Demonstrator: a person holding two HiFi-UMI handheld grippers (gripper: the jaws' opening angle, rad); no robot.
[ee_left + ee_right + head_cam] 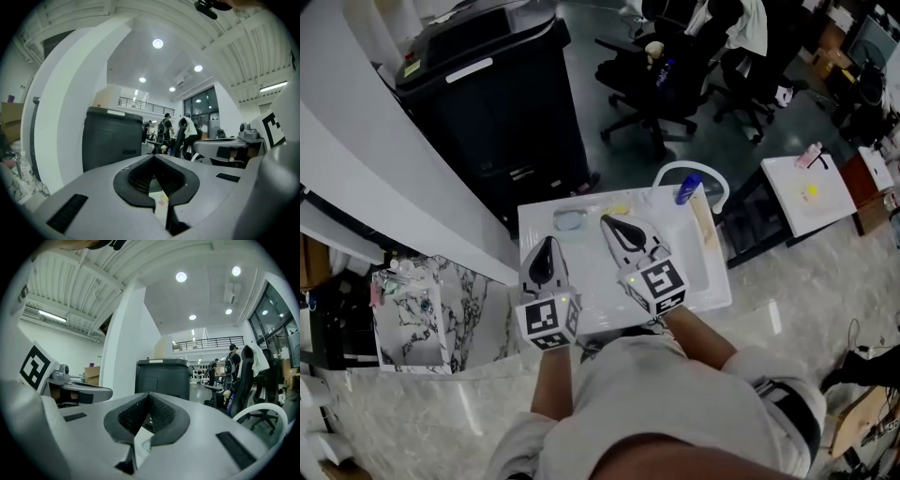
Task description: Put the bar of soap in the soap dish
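Black bin (492, 94) beyond white table (592, 286); left gripper (547, 246) and right gripper (611, 226) jaws together, empty.

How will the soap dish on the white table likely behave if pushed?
The soap dish looks low and wide, so it would probably slide rather than tip. It seems small and see-through, likely light plastic, so on the smooth white table a gentle nudge might send it skidding.

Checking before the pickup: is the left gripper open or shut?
Shut: the left gripper has its tips together, nothing held between them.
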